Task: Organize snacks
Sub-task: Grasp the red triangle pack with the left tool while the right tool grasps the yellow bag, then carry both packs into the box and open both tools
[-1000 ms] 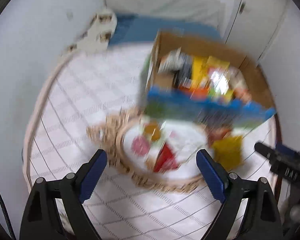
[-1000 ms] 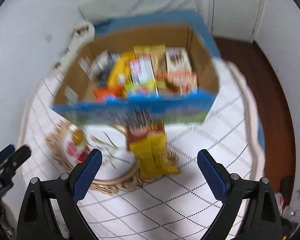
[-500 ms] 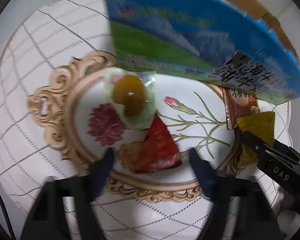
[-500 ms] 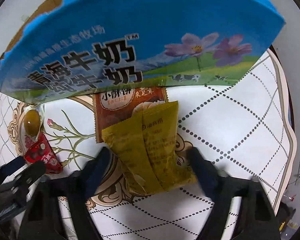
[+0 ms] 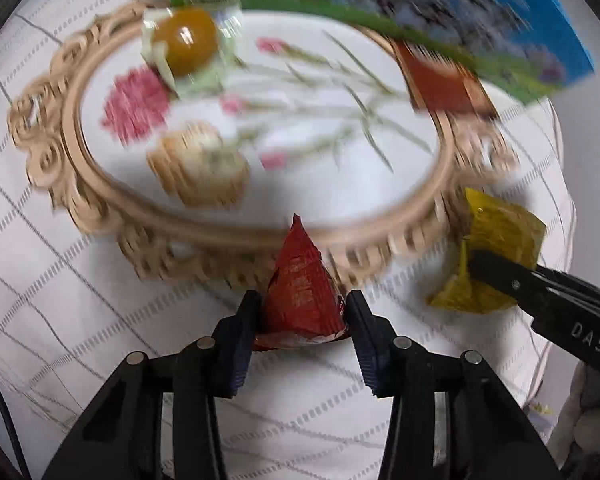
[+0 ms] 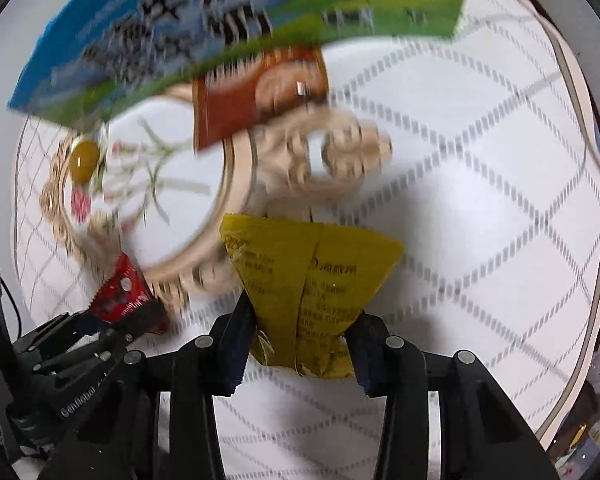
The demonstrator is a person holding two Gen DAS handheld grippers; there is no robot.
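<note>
A white tablecloth (image 5: 60, 280) with a grey dashed diamond grid covers the table. On it lies an oval tray (image 5: 112, 196) with a carved beige scrollwork rim (white centre printed with pink flowers on green stems). A beige border edges the cloth (image 6: 580, 92)

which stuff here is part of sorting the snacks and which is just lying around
Job:
- red packet in left gripper, closing
- yellow packet in right gripper, closing
- brown packet
- jelly cup
- blue carton
- tray

Lying about:
- tablecloth

Quilted white table (image 5: 52, 280), ornate tray (image 5: 112, 216), carton (image 6: 172, 32)
</note>
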